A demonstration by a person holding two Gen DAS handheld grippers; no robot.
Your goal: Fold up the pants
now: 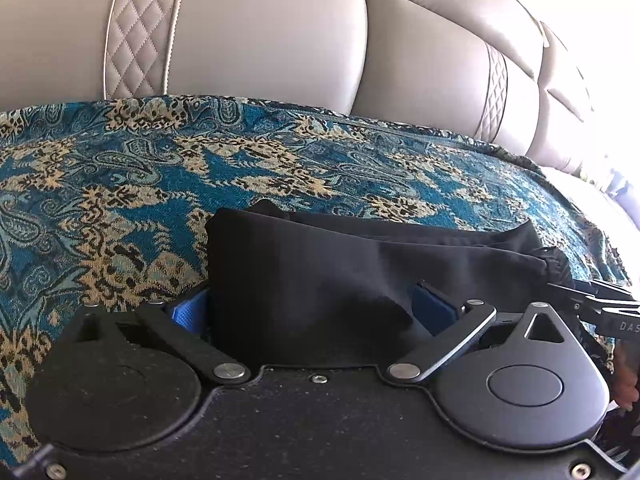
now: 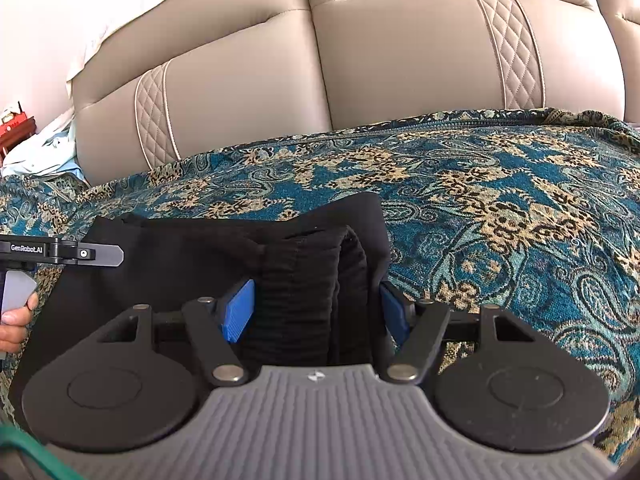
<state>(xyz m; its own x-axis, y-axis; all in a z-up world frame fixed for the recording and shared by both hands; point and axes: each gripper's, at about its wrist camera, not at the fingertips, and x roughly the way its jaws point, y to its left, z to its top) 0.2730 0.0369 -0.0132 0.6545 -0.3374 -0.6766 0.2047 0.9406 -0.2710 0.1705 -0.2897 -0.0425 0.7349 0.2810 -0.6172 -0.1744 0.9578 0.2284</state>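
Note:
Black pants [image 1: 320,264] lie bunched in a folded stack on a blue and gold patterned cloth [image 1: 120,184]. My left gripper [image 1: 310,308] has its blue pads spread wide, with the pants' fabric between them. My right gripper [image 2: 316,312] also stands wide, its blue pads [image 2: 239,312] on either side of the ribbed elastic waistband [image 2: 312,280] of the pants [image 2: 180,256]. The right gripper's side shows at the right edge of the left wrist view [image 1: 600,304]. The left gripper's side shows at the left edge of the right wrist view [image 2: 60,252].
The patterned cloth [image 2: 500,208] covers a sofa seat. Beige leather back cushions [image 1: 260,28] with quilted stripes rise behind it. A pale cloth heap [image 2: 40,152] and a red object [image 2: 16,128] lie at the far left of the right wrist view.

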